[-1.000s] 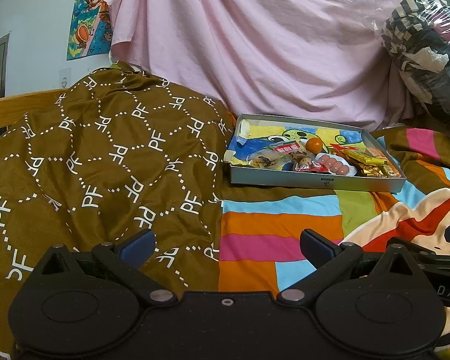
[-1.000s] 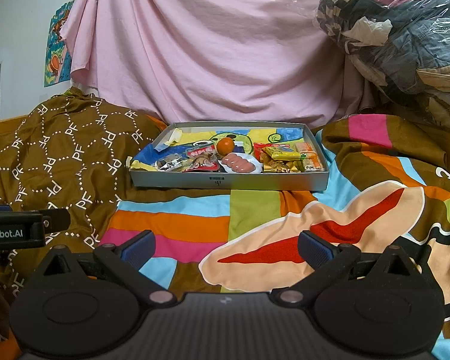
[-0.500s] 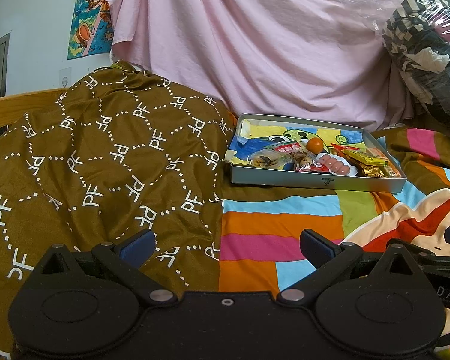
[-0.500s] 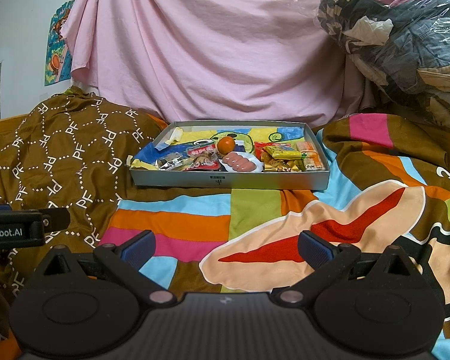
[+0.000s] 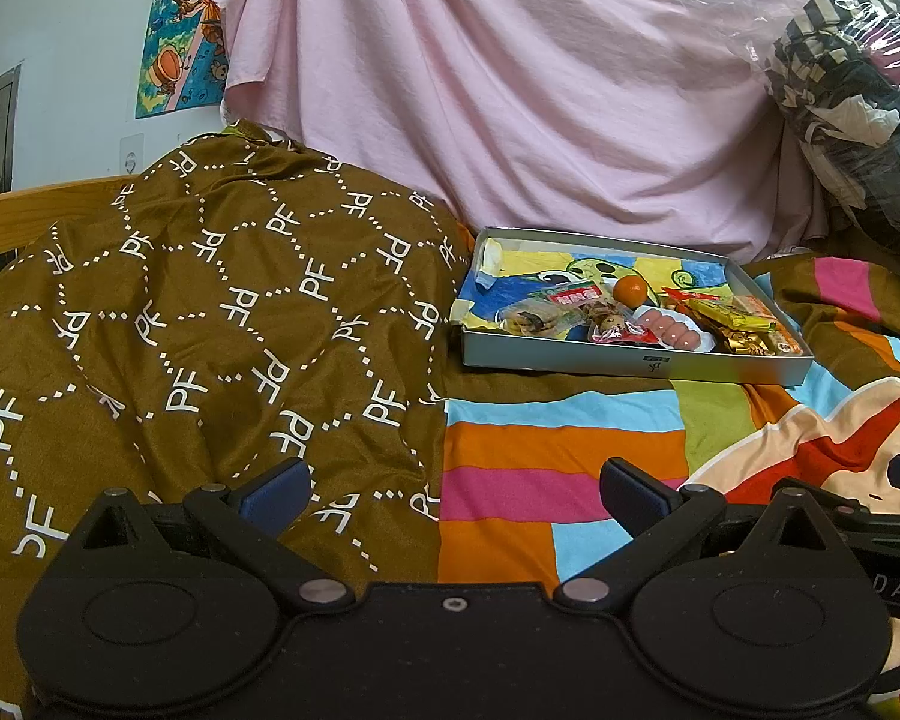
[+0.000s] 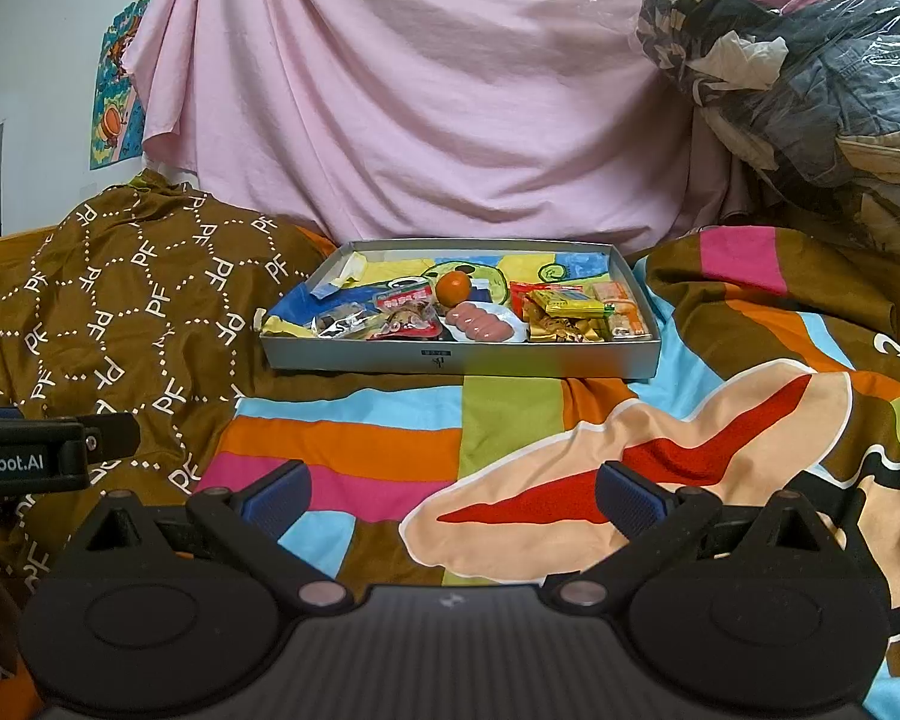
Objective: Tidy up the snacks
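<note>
A shallow grey tray (image 6: pixel 462 358) (image 5: pixel 630 362) sits on the bed ahead of both grippers. It holds several snacks: an orange (image 6: pixel 453 287) (image 5: pixel 630 288), pink sausages on a white dish (image 6: pixel 482 322) (image 5: pixel 669 326), red and clear packets (image 6: pixel 403 300) (image 5: pixel 573 296) on the left, yellow and gold packets (image 6: pixel 564 303) (image 5: pixel 729 313) on the right. My left gripper (image 5: pixel 453 489) is open and empty, low over the bedding, well short of the tray. My right gripper (image 6: pixel 453 489) is open and empty, also well short of it.
A brown patterned blanket (image 5: pixel 210 324) is heaped left of the tray. A colourful striped cover (image 6: pixel 510 432) spreads in front. A pink sheet (image 6: pixel 426 108) hangs behind. A plastic-wrapped bundle of clothes (image 6: pixel 798 78) sits at the right. The left gripper's body (image 6: pixel 42 456) shows at the right view's left edge.
</note>
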`<state>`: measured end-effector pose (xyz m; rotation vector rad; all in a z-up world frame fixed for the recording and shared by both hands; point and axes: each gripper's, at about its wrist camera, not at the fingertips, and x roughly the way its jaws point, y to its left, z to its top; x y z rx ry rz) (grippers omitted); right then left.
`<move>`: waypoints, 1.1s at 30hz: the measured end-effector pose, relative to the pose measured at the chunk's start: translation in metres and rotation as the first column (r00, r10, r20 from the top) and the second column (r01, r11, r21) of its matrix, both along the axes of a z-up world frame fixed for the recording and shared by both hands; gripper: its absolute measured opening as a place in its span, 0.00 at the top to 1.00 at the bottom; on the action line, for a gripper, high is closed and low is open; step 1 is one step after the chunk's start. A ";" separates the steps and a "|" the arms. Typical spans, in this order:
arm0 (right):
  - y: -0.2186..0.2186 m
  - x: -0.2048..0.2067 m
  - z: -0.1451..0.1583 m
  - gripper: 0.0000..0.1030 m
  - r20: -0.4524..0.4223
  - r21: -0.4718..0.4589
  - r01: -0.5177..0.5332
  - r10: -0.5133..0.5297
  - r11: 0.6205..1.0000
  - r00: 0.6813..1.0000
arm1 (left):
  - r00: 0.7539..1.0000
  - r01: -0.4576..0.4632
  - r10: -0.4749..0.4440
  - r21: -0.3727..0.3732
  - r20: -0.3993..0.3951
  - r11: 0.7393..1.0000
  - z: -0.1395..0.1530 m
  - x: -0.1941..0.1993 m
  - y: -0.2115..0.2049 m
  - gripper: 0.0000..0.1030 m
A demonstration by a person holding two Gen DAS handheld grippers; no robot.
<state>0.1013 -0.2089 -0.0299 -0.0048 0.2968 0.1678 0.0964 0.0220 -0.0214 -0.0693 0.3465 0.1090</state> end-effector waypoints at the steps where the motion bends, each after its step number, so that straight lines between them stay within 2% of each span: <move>1: 0.000 0.000 0.000 0.00 0.000 0.000 0.000 0.000 1.000 1.000 | 1.000 0.000 0.000 0.000 0.000 1.000 0.000 0.000 0.000 0.01; 33: 0.000 0.001 -0.003 0.00 -0.010 -0.006 -0.006 0.006 1.000 1.000 | 1.000 -0.011 0.011 0.014 -0.021 1.000 0.002 -0.004 -0.007 0.01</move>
